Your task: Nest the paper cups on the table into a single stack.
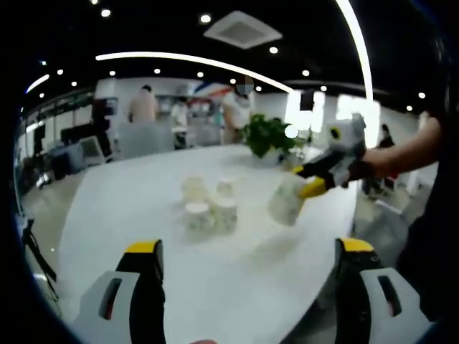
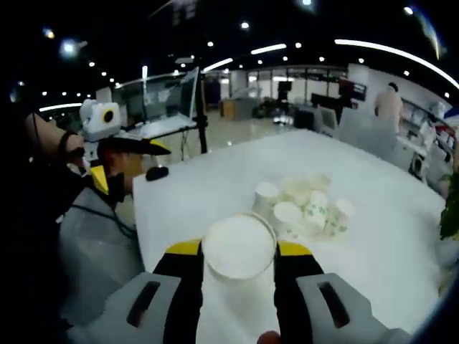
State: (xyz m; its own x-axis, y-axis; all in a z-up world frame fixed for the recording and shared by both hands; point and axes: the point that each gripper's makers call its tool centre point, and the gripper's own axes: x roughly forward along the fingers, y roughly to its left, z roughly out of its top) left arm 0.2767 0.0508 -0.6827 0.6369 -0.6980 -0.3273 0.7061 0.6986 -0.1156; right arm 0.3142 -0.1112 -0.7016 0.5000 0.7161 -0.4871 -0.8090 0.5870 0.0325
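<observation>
Several white paper cups (image 1: 208, 204) with green prints stand and lie in a loose cluster on the white table (image 1: 129, 208). My left gripper (image 1: 247, 254) hovers over the near table edge, jaws wide apart with nothing between them. My right gripper (image 1: 305, 179) comes in from the right, shut on one paper cup (image 1: 287, 202) held tilted above the table, right of the cluster. In the right gripper view that held cup (image 2: 239, 247) sits base-on between my right gripper's (image 2: 239, 252) jaws, with the cup cluster (image 2: 305, 204) beyond it. The left gripper (image 2: 125, 163) hangs at the upper left, off the table's corner.
A green potted plant (image 1: 269, 134) stands at the table's far side behind the cups. A small black object (image 2: 156, 173) lies near a table corner. A person's sleeve (image 1: 401, 154) reaches in from the right. People stand in the background by desks.
</observation>
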